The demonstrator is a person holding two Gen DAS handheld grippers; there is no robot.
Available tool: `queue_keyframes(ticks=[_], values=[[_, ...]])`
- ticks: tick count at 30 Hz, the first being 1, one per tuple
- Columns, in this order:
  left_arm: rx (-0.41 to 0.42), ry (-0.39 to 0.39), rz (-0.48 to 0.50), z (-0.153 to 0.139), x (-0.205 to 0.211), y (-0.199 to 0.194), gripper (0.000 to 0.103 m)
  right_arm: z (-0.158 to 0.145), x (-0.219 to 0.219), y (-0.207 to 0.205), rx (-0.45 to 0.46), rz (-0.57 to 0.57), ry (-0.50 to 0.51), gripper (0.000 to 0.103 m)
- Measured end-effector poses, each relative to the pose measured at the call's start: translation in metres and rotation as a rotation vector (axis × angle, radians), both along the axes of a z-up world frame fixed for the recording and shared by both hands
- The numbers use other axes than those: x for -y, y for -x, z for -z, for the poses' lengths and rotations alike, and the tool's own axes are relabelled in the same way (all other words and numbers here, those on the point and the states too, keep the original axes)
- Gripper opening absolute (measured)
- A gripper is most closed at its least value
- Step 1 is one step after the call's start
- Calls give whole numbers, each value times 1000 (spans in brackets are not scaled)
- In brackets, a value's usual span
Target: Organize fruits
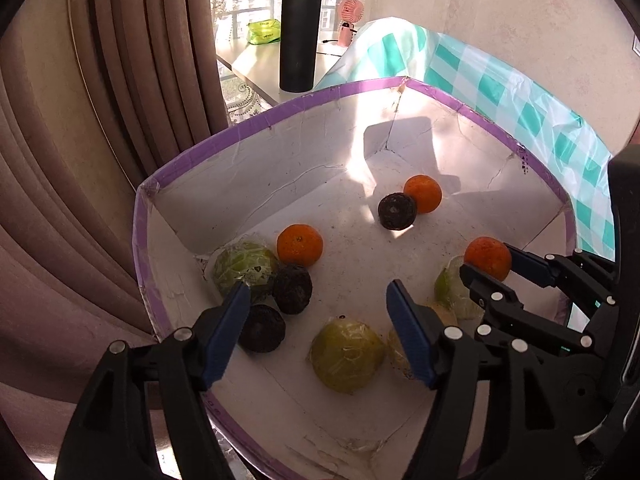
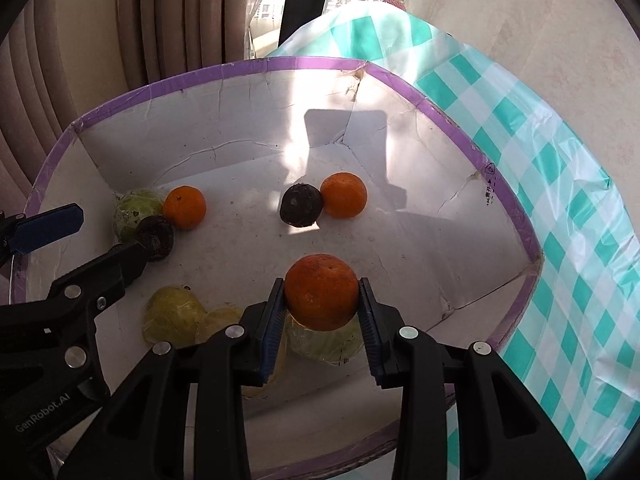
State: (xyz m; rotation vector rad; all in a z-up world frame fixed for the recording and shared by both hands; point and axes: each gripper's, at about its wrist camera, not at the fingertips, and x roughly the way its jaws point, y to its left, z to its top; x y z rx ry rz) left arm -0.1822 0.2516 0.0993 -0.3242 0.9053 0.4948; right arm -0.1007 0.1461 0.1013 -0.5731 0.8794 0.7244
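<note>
A white box with a purple rim [image 1: 280, 108] [image 2: 160, 84] holds oranges, dark round fruits and wrapped green fruits. My right gripper [image 2: 322, 300] is shut on an orange [image 2: 321, 291] and holds it above a wrapped green fruit [image 2: 320, 344]; it also shows in the left wrist view [image 1: 486, 264]. My left gripper [image 1: 316, 300] is open and empty inside the box, above a dark fruit [image 1: 262, 328] and a wrapped green fruit [image 1: 347, 356]. Two more oranges [image 1: 300, 244] [image 1: 423, 193] and a dark fruit [image 1: 397, 211] lie on the box floor.
A black flask [image 1: 300, 36], a pink fan [image 1: 351, 20] and a green packet [image 1: 263, 32] stand on a sill behind the box. A teal checked cloth [image 2: 540, 152] lies to the right. Brown curtains [image 1: 100, 120] hang at the left.
</note>
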Motion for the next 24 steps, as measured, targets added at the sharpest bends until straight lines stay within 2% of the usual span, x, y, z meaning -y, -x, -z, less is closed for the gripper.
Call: queue_keyframes(ticks=[1,2,3,4,9,24], values=[[12,21,15,0,-2,0,80,0,0,1,-4,-8,-1,41],[28,51,38,0,-4,0,87,-1,-2,3,-7,-19,1,48],[41,77,58,-1,-5,0,93,0,-3,5,-1,-20,16,72],[45,90,68,-1,-5,-2,95,1,-4,8,8,-20,32,87],[-4,93,89,2,-2,-10,100,3,-3,11,25,-26,56,88],[-24,73,83,4,0,-11,101,4,-2,11,14,-29,43,90]])
